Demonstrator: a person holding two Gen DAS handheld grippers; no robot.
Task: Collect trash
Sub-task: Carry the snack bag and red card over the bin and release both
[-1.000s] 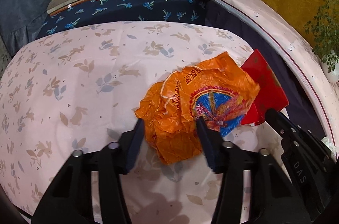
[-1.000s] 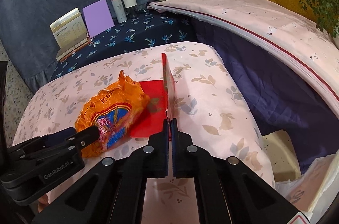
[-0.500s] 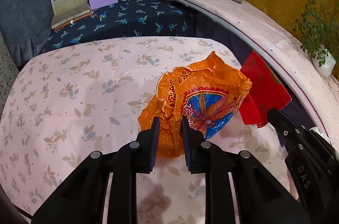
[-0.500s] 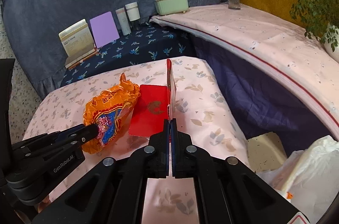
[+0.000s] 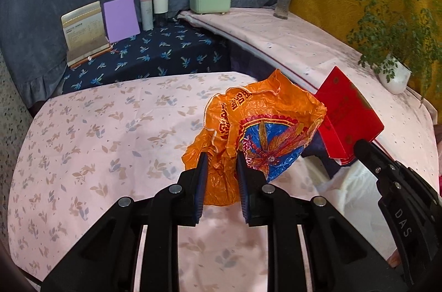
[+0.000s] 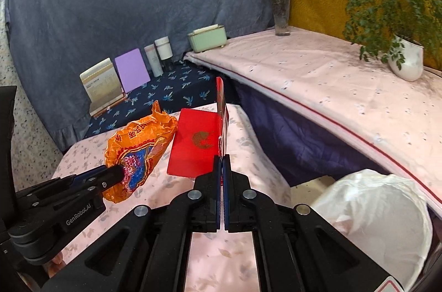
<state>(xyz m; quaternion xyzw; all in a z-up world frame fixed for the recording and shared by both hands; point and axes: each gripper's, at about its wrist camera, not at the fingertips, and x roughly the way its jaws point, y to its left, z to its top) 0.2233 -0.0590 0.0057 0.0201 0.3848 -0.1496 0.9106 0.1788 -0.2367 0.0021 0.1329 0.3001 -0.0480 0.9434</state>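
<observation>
Both of my grippers hold trash above the pink leaf-print tablecloth [image 5: 83, 142]: my left gripper [image 5: 219, 162] has its fingers pinched nearly together on a fold of the crumpled orange plastic snack bag with a blue-and-red emblem [image 5: 257, 131], and my right gripper [image 6: 222, 167] has its fingers pressed flat on the lower edge of the folded red card envelope with a gold seal [image 6: 197, 142], which stands edge-on above the fingertips. The white-lined trash bin [image 6: 386, 209] sits low at the near right, off the table's edge and well apart from both pieces

I judge the carry to the bin to be the risky part. The left grip catches only a thin bunch of slick film, with most of the bag hanging free to the right of the fingers; a quick swing could let the film slide out and drop onto the cloth. The envelope is held only by its bottom edge, so it could pivot or fold over. The bag and envelope sit just beside each other, and crossing the two grippers toward the bin on the right could knock one piece loose. The potted green plant in a white pot [image 6: 406, 60] on the far right ledge looks clear of the route
</observation>
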